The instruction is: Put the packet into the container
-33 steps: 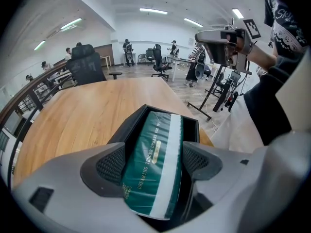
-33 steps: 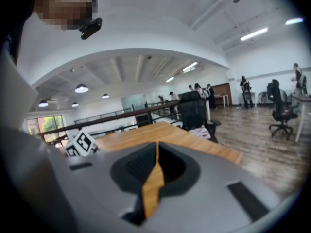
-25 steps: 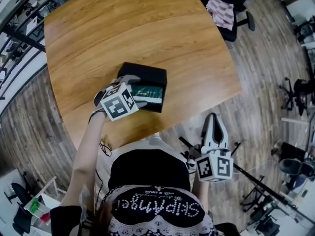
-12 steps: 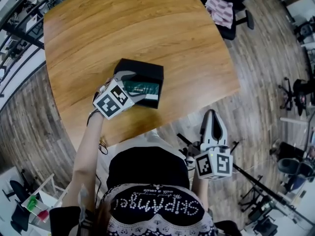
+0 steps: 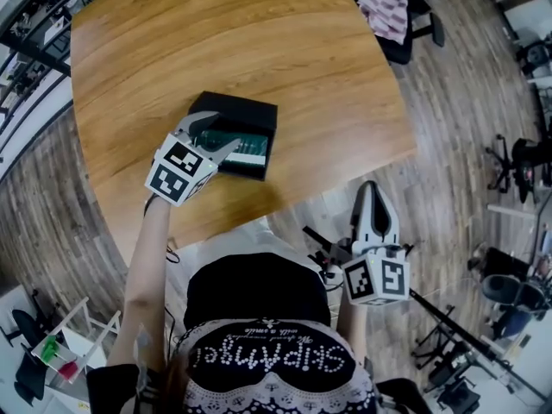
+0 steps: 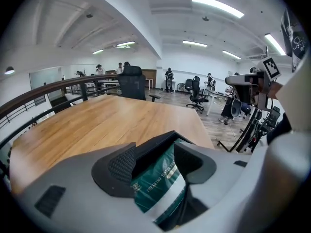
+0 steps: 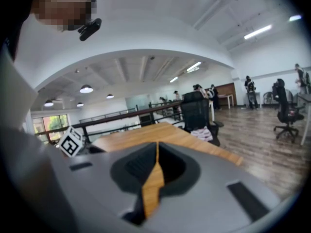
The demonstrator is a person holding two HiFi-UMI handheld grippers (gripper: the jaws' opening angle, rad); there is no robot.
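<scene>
We see the green foil packet [image 5: 247, 148] lying inside the black rectangular container [image 5: 241, 110] on the wooden desk [image 5: 233, 41], left of centre. The left tongs [image 5: 211, 134] hover there, apart, having just been closing, with the packet between them unpressed. At lower right, the right tongs [image 5: 373, 193] are together, empty.

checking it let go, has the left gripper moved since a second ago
Yes. The left gripper has backed off the black container toward the near edge of the table; its jaws have just been closing, gripping nothing.
</scene>
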